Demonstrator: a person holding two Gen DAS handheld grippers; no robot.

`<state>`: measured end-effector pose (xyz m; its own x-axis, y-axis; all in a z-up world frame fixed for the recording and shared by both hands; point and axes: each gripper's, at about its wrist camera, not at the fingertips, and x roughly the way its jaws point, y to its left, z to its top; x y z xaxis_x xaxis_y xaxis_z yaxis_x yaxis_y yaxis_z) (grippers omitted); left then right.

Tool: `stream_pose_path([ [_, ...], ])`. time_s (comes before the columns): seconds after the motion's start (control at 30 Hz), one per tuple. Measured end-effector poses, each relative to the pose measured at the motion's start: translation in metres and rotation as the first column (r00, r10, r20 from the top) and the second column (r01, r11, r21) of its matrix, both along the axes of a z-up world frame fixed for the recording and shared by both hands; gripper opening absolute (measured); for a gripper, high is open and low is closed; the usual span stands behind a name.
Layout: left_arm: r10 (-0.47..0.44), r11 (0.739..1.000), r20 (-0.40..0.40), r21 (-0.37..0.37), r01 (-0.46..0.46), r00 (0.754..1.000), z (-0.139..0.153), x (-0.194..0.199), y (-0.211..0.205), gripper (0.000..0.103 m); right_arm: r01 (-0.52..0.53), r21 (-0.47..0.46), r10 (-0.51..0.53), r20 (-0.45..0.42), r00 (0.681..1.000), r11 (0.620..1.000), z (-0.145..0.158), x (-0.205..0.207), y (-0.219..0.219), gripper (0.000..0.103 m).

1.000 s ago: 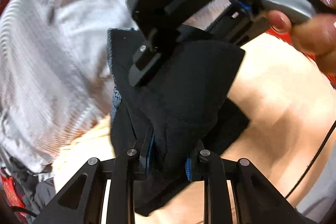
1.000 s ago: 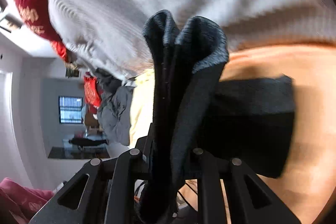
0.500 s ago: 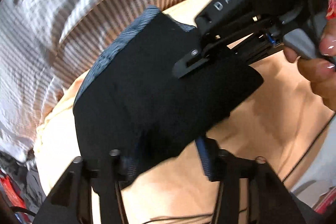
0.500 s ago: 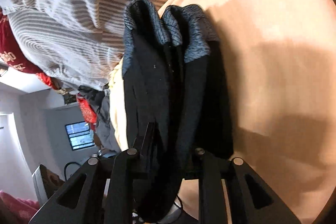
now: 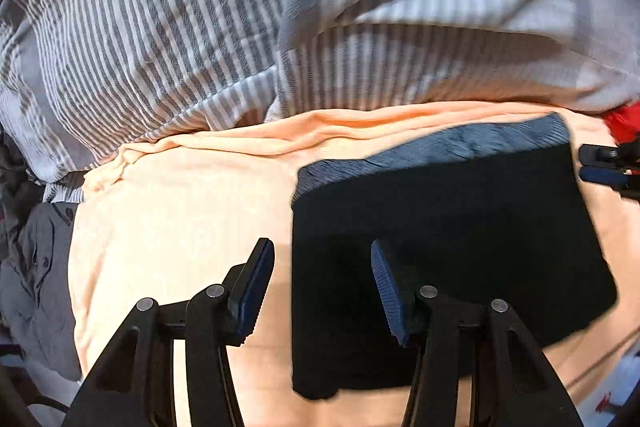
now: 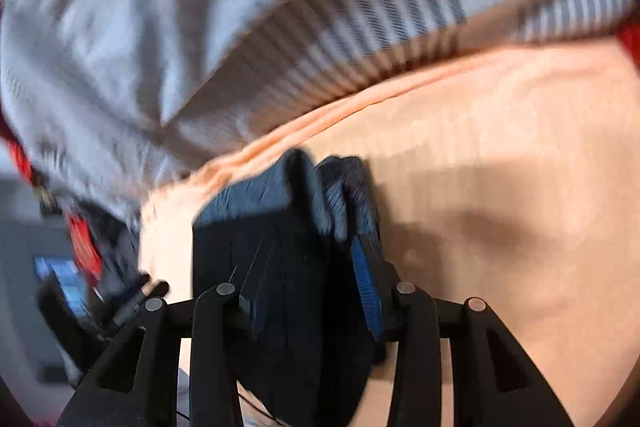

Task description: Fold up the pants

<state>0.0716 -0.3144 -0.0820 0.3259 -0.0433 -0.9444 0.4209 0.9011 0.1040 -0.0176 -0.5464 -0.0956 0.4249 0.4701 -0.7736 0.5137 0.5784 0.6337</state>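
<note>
Peach bedsheet [image 5: 180, 227] carries the folded pants [image 5: 440, 227] at three o'clock. Left gripper [image 5: 320, 291] gapes empty; right gripper [image 6: 308, 291], jaws just opening, straddles cloth. Next: withdraw cleanly.

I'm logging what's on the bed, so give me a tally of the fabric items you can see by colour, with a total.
Black with a blue-grey band: 1, the folded pants
Peach: 1, the sheet under them
Grey and white striped: 1, the blanket behind
Grey: 1, a buttoned garment at the left edge
Red: 1, a cloth at the far right
Total: 5
</note>
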Motion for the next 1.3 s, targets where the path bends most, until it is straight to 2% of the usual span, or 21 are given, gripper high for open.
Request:
stream_pose_path([
  [0.03, 0.002, 1.0, -0.005, 0.001, -0.002, 1.0, -0.003, 0.002, -0.001, 0.052, 0.077, 0.111, -0.077, 0.001, 0.997, 0.991, -0.012, -0.006, -0.01, 0.042],
  [0.1, -0.012, 0.999, -0.026, -0.033, 0.011, 1.0, -0.008, 0.004, -0.007, 0.052, 0.183, 0.268, -0.187, -0.008, 0.982, 0.946, -0.031, -0.021, -0.025, 0.042],
  [0.2, -0.077, 0.993, -0.036, -0.087, 0.074, 0.996, -0.008, -0.013, -0.029, 0.052, 0.242, 0.383, -0.252, -0.025, 0.967, 0.891, -0.048, -0.027, -0.036, 0.042],
  [0.33, -0.179, 0.973, -0.079, -0.165, 0.164, 0.981, -0.009, -0.04, -0.065, 0.052, 0.331, 0.423, -0.348, -0.039, 0.937, 0.844, -0.053, -0.034, -0.049, 0.04],
  [0.47, -0.266, 0.952, -0.093, -0.184, 0.246, 0.96, -0.013, -0.064, -0.097, 0.052, 0.327, 0.436, -0.324, -0.084, 0.942, 0.838, -0.062, -0.034, -0.054, 0.04],
  [0.53, -0.283, 0.948, -0.116, -0.187, 0.259, 0.952, -0.02, -0.071, -0.106, 0.052, 0.325, 0.494, -0.317, -0.103, 0.943, 0.807, -0.073, -0.029, -0.045, 0.04],
  [0.6, -0.283, 0.95, -0.119, -0.169, 0.261, 0.952, -0.026, -0.079, -0.109, 0.052, 0.354, 0.548, -0.349, -0.118, 0.93, 0.758, -0.083, -0.027, -0.042, 0.04],
  [0.63, -0.284, 0.95, -0.12, -0.166, 0.262, 0.951, -0.028, -0.08, -0.109, 0.052, 0.384, 0.565, -0.373, -0.141, 0.917, 0.731, -0.089, -0.028, -0.041, 0.037],
  [0.7, -0.28, 0.95, -0.127, -0.182, 0.255, 0.952, -0.032, -0.082, -0.106, 0.052, 0.453, 0.56, -0.415, -0.203, 0.887, 0.694, -0.102, -0.034, -0.04, 0.02],
  [0.73, -0.28, 0.949, -0.135, -0.19, 0.253, 0.95, -0.034, -0.081, -0.105, 0.052, 0.471, 0.556, -0.428, -0.216, 0.878, 0.685, -0.106, -0.037, -0.04, 0.006],
  [0.77, -0.284, 0.948, -0.139, -0.19, 0.256, 0.949, -0.035, -0.082, -0.105, 0.052, 0.474, 0.558, -0.437, -0.209, 0.875, 0.681, -0.107, -0.038, -0.038, 0.006],
  [0.87, -0.295, 0.946, -0.13, -0.182, 0.27, 0.947, -0.029, -0.085, -0.106, 0.052, 0.399, 0.581, -0.428, -0.095, 0.899, 0.709, -0.086, -0.024, -0.039, 0.006],
  [0.93, -0.29, 0.946, -0.124, -0.186, 0.265, 0.949, -0.027, -0.084, -0.111, 0.052, 0.336, 0.567, -0.384, -0.037, 0.923, 0.752, -0.07, -0.006, -0.041, 0.006],
  [1.0, -0.267, 0.954, -0.12, -0.175, 0.244, 0.956, -0.029, -0.083, -0.117, 0.052, 0.282, 0.462, -0.306, -0.024, 0.952, 0.841, -0.062, 0.011, -0.042, 0.006],
  [1.03, -0.254, 0.959, -0.141, -0.168, 0.229, 0.957, -0.034, -0.083, -0.121, 0.052, 0.258, 0.374, -0.258, -0.051, 0.965, 0.891, -0.062, 0.016, -0.044, 0.008],
  [1.07, -0.253, 0.96, -0.148, -0.165, 0.228, 0.956, -0.039, -0.085, -0.122, 0.052, 0.249, 0.304, -0.233, -0.089, 0.968, 0.919, -0.062, 0.016, -0.046, 0.01],
  [1.13, -0.264, 0.957, -0.125, -0.153, 0.244, 0.956, -0.039, -0.091, -0.121, 0.052, 0.276, 0.261, -0.255, -0.111, 0.961, 0.925, -0.055, 0.003, -0.054, 0.011],
  [1.2, -0.27, 0.955, -0.132, -0.166, 0.247, 0.954, -0.031, -0.091, -0.115, 0.052, 0.292, 0.218, -0.279, -0.088, 0.956, 0.931, -0.038, -0.013, -0.059, 0.011],
  [1.3, -0.194, 0.963, -0.138, -0.213, 0.162, 0.971, -0.007, -0.073, -0.083, 0.052, 0.209, 0.091, -0.208, -0.027, 0.978, 0.974, -0.002, -0.025, -0.057, 0.011],
])
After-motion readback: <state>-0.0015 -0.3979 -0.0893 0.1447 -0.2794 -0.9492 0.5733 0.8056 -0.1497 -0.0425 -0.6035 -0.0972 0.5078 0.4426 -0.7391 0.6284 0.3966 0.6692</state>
